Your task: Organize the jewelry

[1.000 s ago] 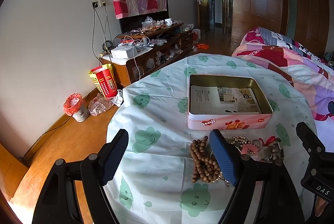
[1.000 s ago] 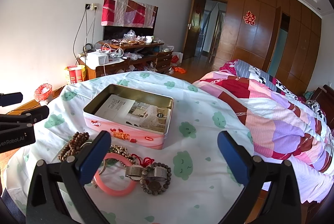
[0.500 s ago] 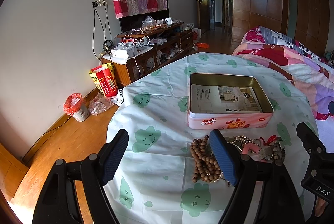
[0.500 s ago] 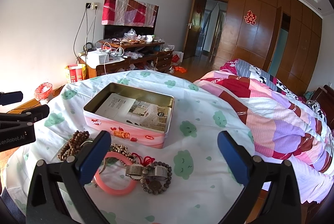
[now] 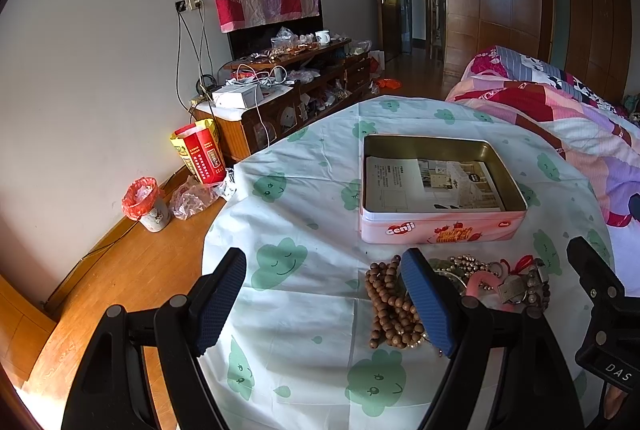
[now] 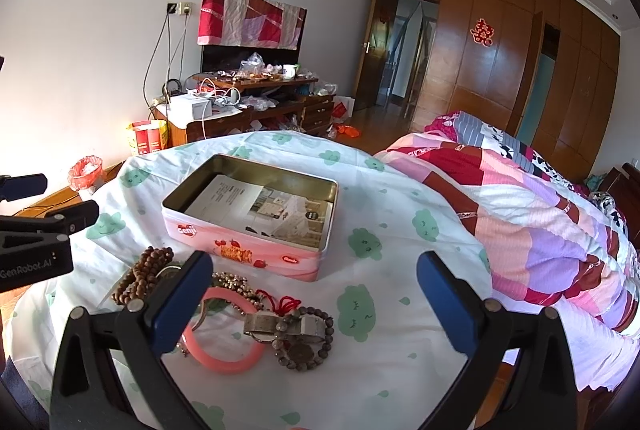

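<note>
Step in hand, as I read it: the start, pre-grasp. Nothing is in the tin (image 6: 248, 218) yet apart from a printed leaflet (image 6: 264, 209) lying flat on its floor, and all the jewelry sits in one heap on the surface (image 6: 384, 362) just near of the tin's pink front wall.

Left gripper (image 5: 324, 300): fingers spread wide, holding nothing, hovering above the cloth. The wooden bead strand (image 5: 390, 304) lies just right of centre in the left view, partly behind the right-hand finger, so it isn't between the fingers yet; it's off to their right.

Right gripper (image 6: 316, 302): fingers also spread wide, empty. In its view the pink bangle (image 6: 222, 346) sits near-left, partly hidden by the left-hand finger. The dark bead bracelet (image 6: 308, 338) w/ a metal lock-shaped piece (image 6: 280, 326) and red cord (image 6: 286, 304) lies between the fingers, left of centre, lower than the tips. A pale metal bead chain (image 6: 236, 284) runs between the bangle and the tin.

Next move, prob: pick one piece and drop the fingers over it. The dark bracelet is best lined up for the right gripper; a small shift left and down, then close. The left needs a shift right to straddle the wooden strand. Pieces overlap, so lifting one may drag another; can't tell how tangled they are.
</note>
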Action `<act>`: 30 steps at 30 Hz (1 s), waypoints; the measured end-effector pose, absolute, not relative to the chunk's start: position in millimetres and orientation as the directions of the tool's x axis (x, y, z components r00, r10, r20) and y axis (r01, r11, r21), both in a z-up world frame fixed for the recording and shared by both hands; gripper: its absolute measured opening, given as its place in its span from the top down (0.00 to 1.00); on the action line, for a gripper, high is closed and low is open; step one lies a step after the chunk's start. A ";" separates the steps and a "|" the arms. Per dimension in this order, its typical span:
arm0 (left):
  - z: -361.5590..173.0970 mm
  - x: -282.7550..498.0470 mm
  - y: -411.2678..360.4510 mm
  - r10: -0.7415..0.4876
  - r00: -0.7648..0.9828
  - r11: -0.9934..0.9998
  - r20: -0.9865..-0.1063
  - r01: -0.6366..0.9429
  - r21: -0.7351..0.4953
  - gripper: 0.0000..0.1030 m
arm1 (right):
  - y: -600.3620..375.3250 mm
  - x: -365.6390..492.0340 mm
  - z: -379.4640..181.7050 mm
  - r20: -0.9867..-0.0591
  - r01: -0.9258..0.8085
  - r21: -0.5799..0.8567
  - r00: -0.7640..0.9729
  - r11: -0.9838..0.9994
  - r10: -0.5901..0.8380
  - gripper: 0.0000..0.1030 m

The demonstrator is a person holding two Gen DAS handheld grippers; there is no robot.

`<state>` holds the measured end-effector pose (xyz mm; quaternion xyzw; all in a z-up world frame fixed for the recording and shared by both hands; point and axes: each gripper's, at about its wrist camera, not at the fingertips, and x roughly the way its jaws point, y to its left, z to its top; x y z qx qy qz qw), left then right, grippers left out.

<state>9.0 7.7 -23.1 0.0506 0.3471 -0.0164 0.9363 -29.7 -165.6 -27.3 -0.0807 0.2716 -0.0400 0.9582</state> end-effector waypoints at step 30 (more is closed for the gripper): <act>-95.5 26.8 -14.4 -0.099 0.651 0.983 -0.753 0.181 0.028 0.22 | -198.7 -6.8 -85.5 -0.648 0.057 -0.148 0.749 0.987 -0.140 0.00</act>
